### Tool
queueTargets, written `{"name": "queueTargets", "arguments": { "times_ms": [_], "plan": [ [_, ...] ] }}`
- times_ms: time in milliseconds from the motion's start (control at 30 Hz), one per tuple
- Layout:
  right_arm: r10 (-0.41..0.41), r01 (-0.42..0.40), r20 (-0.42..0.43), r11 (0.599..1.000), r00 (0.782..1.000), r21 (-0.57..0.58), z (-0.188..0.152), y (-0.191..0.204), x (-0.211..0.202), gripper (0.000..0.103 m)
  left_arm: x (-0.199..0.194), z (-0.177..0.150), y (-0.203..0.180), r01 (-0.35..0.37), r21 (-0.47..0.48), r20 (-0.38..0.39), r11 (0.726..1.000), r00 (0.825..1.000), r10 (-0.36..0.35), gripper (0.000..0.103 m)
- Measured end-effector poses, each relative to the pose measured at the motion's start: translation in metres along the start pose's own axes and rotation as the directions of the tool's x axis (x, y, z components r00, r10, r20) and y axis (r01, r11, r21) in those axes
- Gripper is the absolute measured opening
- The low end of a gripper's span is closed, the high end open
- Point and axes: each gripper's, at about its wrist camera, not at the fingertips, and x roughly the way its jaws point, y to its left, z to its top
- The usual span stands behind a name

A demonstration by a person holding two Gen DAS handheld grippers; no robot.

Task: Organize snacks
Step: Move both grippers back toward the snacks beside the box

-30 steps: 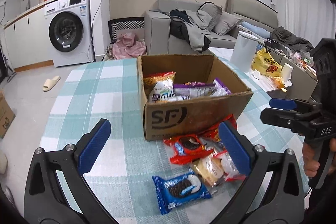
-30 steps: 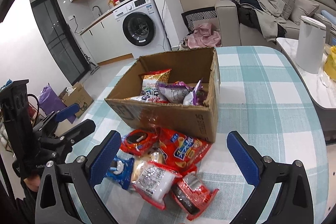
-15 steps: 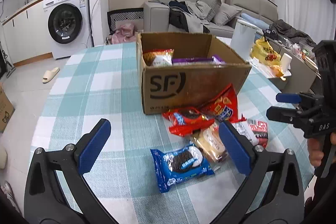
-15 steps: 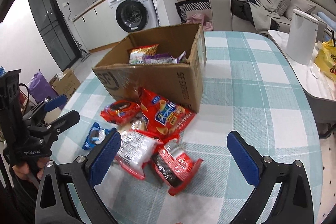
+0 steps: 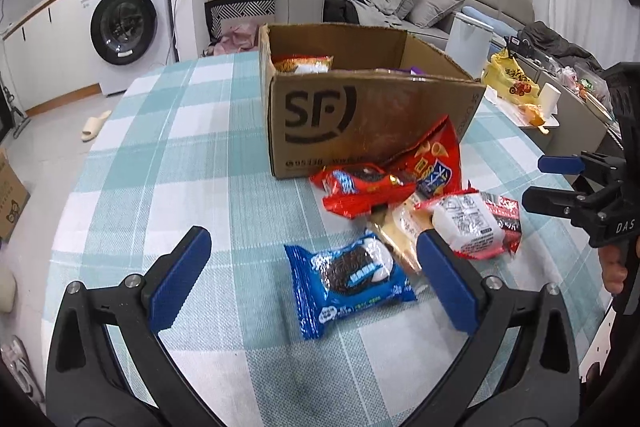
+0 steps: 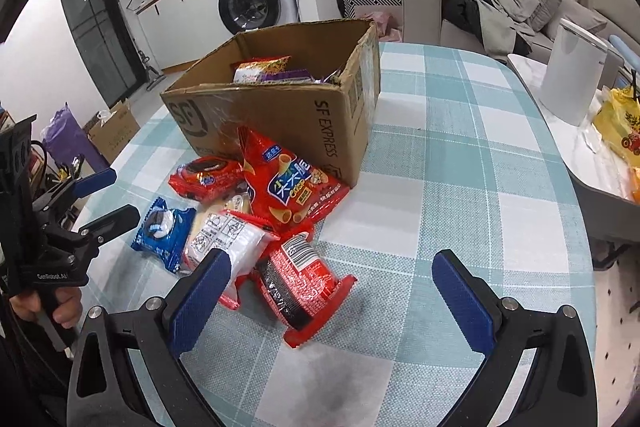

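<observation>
Both your claws have dropped lower toward the checked counter (image 5: 168, 147) since a second ago, so the snack pile looms larger. Your left claw (image 5: 312, 283) gapes wide and empty over the blue cookie pack (image 5: 348, 279); your right claw (image 6: 332, 291) is equally spread, holding nothing, above the red barcode packet (image 6: 300, 283). The loose snacks sit at 6 o'clock from the cardboard box (image 5: 360, 123), printed "SF" and "SF EXPRESS", with more packets inside.
</observation>
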Motion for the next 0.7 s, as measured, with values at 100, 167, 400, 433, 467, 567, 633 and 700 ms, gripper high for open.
{"name": "queueTargets", "arguments": {
  "times_ms": [100, 167, 400, 433, 467, 567, 633, 700],
  "plan": [
    [-0.012, 0.011, -0.020, 1.000, 1.000, -0.027, -0.002, 0.004, 0.005, 0.103, 0.003, -0.004, 0.001, -0.007, 0.000, -0.013, 1.000, 1.000, 0.007, 0.102],
    [-0.025, 0.024, -0.027, 0.999, 0.999, -0.037, -0.003, 0.006, 0.008, 0.103, 0.006, -0.005, 0.001, -0.001, -0.002, -0.025, 1.000, 1.000, 0.001, 0.102],
    [-0.057, 0.053, -0.056, 0.996, 0.997, -0.067, -0.006, 0.004, 0.015, 0.103, 0.018, -0.012, -0.005, 0.010, 0.021, -0.060, 1.000, 0.998, -0.009, 0.102],
    [-0.060, 0.056, -0.060, 0.996, 0.996, -0.066, -0.007, 0.003, 0.016, 0.103, 0.020, -0.013, -0.005, 0.011, 0.022, -0.066, 1.000, 0.998, -0.010, 0.102],
    [-0.061, 0.056, -0.067, 0.996, 0.996, -0.065, -0.007, 0.001, 0.017, 0.103, 0.023, -0.014, -0.006, 0.012, 0.018, -0.073, 1.000, 0.997, -0.011, 0.102],
    [-0.062, 0.057, -0.078, 0.996, 0.995, -0.064, -0.009, -0.004, 0.019, 0.103, 0.030, -0.015, -0.003, 0.025, -0.012, -0.095, 1.000, 0.995, -0.026, 0.102],
    [-0.057, 0.052, -0.082, 0.997, 0.995, -0.060, -0.009, -0.007, 0.020, 0.103, 0.033, -0.015, -0.003, 0.023, -0.023, -0.099, 0.999, 0.995, -0.026, 0.102],
    [-0.057, 0.052, -0.090, 0.997, 0.994, -0.062, -0.011, -0.008, 0.022, 0.103, 0.037, -0.016, -0.002, 0.023, -0.025, -0.103, 0.999, 0.994, -0.026, 0.102]
  ]
}}
